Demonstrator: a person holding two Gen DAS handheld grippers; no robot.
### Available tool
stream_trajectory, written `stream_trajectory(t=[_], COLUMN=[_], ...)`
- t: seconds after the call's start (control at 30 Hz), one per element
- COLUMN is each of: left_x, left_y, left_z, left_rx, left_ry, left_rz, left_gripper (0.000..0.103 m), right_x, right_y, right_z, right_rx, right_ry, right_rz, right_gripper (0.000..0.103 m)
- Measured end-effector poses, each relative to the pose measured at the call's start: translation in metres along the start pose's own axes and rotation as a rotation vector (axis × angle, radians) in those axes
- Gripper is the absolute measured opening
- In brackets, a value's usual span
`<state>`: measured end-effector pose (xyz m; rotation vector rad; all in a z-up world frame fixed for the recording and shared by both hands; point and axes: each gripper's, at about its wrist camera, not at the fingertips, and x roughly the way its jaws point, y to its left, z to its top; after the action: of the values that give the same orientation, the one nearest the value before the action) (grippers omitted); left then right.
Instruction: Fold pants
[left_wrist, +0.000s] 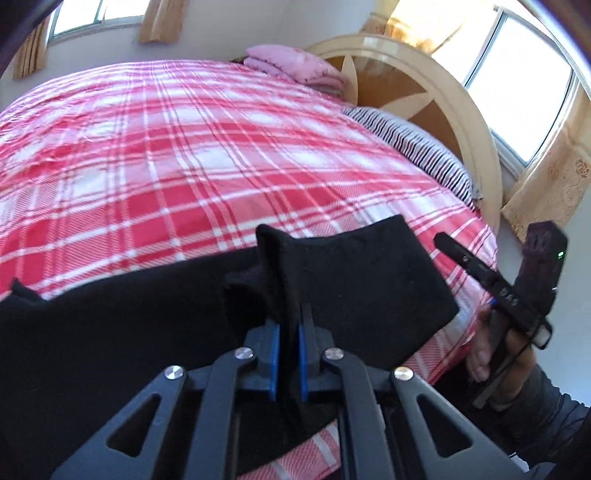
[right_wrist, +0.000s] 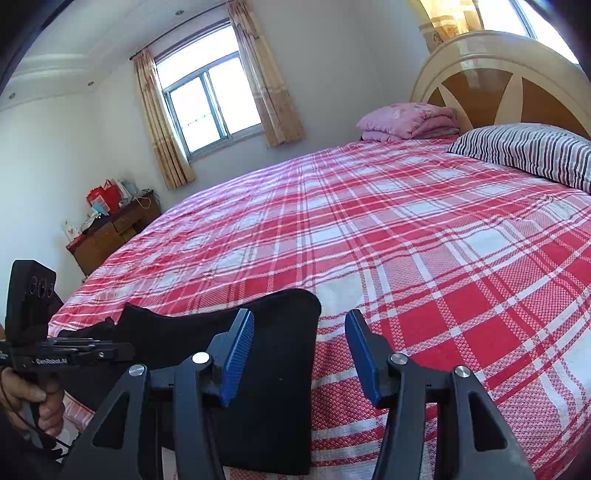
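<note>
Black pants (left_wrist: 369, 280) lie along the near edge of the red plaid bed (left_wrist: 184, 166). My left gripper (left_wrist: 288, 325) is shut on a raised fold of the pants and lifts it slightly off the bed. In the right wrist view the pants (right_wrist: 273, 369) lie flat at the lower left. My right gripper (right_wrist: 299, 354) is open and empty, its left finger over the pants' right end, its right finger over bare bedspread (right_wrist: 424, 240). The right gripper (left_wrist: 491, 277) also shows at the right in the left wrist view, and the left gripper (right_wrist: 125, 347) at the left in the right wrist view.
A striped pillow (right_wrist: 528, 151) and a folded pink quilt (right_wrist: 410, 122) lie by the headboard (right_wrist: 491, 74). A wooden cabinet (right_wrist: 110, 229) with bags on top stands by the far wall under a window.
</note>
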<state>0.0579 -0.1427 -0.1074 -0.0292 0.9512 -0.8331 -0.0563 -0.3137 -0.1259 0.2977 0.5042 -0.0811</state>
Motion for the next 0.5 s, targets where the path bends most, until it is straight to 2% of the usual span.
stream_trajectory(t=[0.1,0.2,0.37,0.43,0.5], left_x=[-0.009,0.0,0.002,-0.003,-0.006], left_y=[0.008,0.021,0.034,0.031,0.026], left_z=[0.0,-0.004,-0.008,-0.007,-0.006], left_rx=[-0.018,-0.051,-0.079,-0.078,-0.056], left_ry=[-0.003,0.032,0.024,0.008,-0.002], left_rz=[0.023,0.056,0.1,0.087,0.094], left_gripper=[0.009,0.009,0.009,0.009,0.009], right_x=[-0.006,-0.013,-0.014,-0.012,-0.005], right_y=[0.002,0.012,0.043,0.055,0.061], right_z=[0.001,-0.001,-0.012,-0.016,-0.021], right_rx=[-0.005,-0.045,-0.172,-0.23,-0.262], right_ry=[-0.03,-0.057,-0.022,-0.01,0.025], right_rz=[0.033,0.094,0.218,0.23,0.2], right_gripper=[0.054,0.054,0.057,0.057,0.057])
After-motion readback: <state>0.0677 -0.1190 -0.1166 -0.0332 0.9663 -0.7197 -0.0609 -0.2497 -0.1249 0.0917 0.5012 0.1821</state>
